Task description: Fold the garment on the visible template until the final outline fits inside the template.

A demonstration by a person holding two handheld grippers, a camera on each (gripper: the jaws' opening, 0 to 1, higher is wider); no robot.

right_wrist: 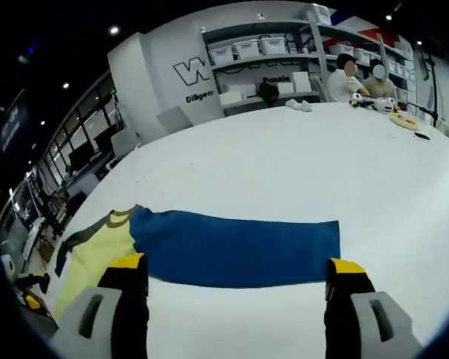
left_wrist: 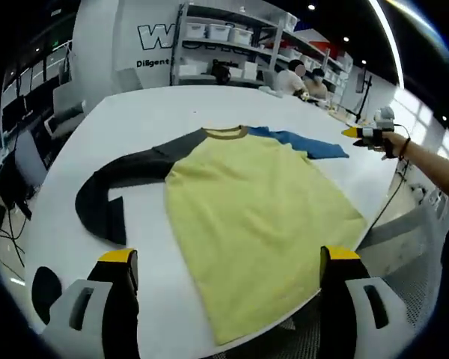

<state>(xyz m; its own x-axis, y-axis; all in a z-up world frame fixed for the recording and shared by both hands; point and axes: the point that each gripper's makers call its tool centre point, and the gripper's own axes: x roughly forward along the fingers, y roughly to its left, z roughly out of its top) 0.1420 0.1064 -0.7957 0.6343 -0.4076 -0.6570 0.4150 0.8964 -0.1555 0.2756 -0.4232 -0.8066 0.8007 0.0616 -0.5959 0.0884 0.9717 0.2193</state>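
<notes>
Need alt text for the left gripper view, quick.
A yellow long-sleeved shirt lies flat on a white table, its dark grey sleeve curled and its blue sleeve stretched out. The open left gripper hovers at the hem.

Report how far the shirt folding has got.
Done: nothing visibly folded. The yellow long-sleeved shirt lies flat on the white table, its dark grey sleeve curled outward, its blue sleeve stretched straight. In hand: nothing; the left gripper and right gripper hang open above it. Left: all folds.
</notes>
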